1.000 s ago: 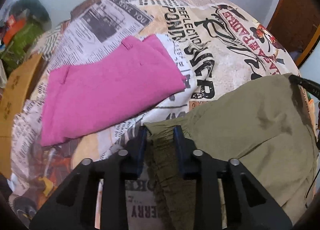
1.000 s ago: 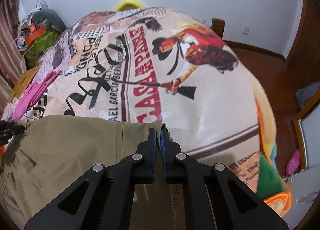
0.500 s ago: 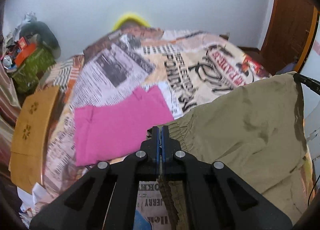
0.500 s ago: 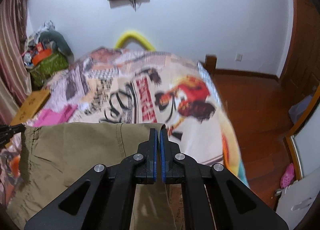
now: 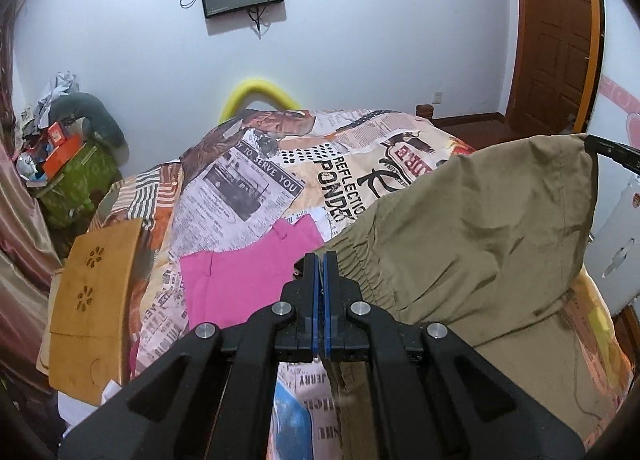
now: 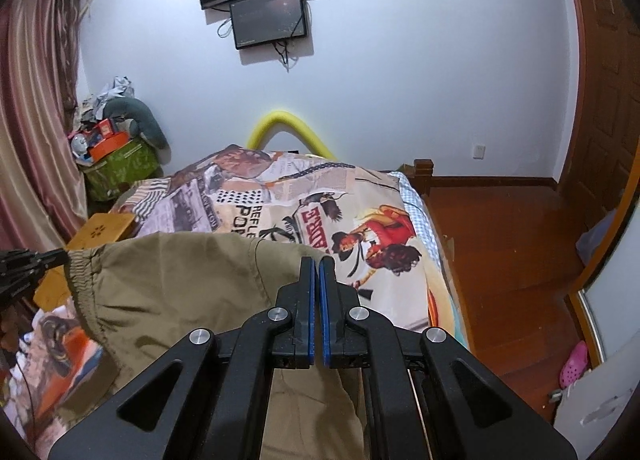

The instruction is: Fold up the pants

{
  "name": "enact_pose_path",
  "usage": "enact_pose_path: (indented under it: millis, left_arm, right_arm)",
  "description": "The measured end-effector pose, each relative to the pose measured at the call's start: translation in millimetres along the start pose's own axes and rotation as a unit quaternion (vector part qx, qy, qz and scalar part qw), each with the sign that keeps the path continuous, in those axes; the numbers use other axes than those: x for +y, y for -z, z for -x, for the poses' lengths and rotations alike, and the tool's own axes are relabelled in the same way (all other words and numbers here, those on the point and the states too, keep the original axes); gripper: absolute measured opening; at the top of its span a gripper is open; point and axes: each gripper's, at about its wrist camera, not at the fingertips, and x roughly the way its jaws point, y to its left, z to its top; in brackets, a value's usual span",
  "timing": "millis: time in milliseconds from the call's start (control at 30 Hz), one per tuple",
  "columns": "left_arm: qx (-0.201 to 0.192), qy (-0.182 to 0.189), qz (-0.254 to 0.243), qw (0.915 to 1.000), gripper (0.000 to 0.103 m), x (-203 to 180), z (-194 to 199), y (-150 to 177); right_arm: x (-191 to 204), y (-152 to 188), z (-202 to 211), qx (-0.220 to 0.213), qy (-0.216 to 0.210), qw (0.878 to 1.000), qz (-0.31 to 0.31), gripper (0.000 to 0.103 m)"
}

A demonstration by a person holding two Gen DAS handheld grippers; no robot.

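Observation:
Olive-green pants [image 5: 480, 244] hang stretched between my two grippers above the bed. My left gripper [image 5: 321, 260] is shut on one end of the gathered elastic waistband. My right gripper [image 6: 317, 264] is shut on the opposite end of the waistband, with the pants [image 6: 180, 284] spreading leftward from it. The right gripper's tip shows at the far right of the left wrist view, the left gripper's tip at the far left of the right wrist view. The legs drop below out of sight.
Folded pink pants [image 5: 240, 280] lie on the newspaper-print bedspread [image 5: 248, 187]. A wooden board [image 5: 96, 300] leans at the bed's left side. A cluttered green bin [image 6: 116, 167] sits by the curtain. Screens hang on the wall; wooden floor [image 6: 500, 244] lies right.
The left gripper closed on the waistband. Both grippers rose and tilted up, lifting the olive pants off the bed; the wall and screens came into view.

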Motion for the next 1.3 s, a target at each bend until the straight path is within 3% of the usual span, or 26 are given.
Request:
enact_pose_path:
  millis: [633, 933, 1133, 1200, 1300]
  left_arm:
    - [-0.011, 0.007, -0.012, 0.9998, 0.000, -18.5, 71.3, 68.0]
    - [0.028, 0.026, -0.003, 0.9993, 0.000, -8.7, 62.9, 87.8]
    - [0.041, 0.025, -0.004, 0.9988, 0.002, -12.7, 49.9, 82.6]
    - [0.047, 0.023, -0.006, 0.9986, 0.005, -14.3, 42.1, 81.0]
    - [0.056, 0.023, -0.010, 0.9981, 0.013, -16.6, 28.2, 81.6]
  right_arm:
    - [33.9, 72.2, 80.5, 0.022, -0.007, 1.000, 0.007, 0.002]
    - [49.3, 124.2, 97.1, 0.044, -0.012, 0.999, 0.004, 0.002]
    - [43.5, 131.4, 84.8, 0.069, 0.009, 0.998, 0.008, 0.002]
    - [42.0, 132.8, 81.4, 0.071, 0.011, 0.997, 0.002, 0.004]
    - [37.1, 132.6, 68.1, 0.082, -0.004, 0.996, -0.024, 0.028]
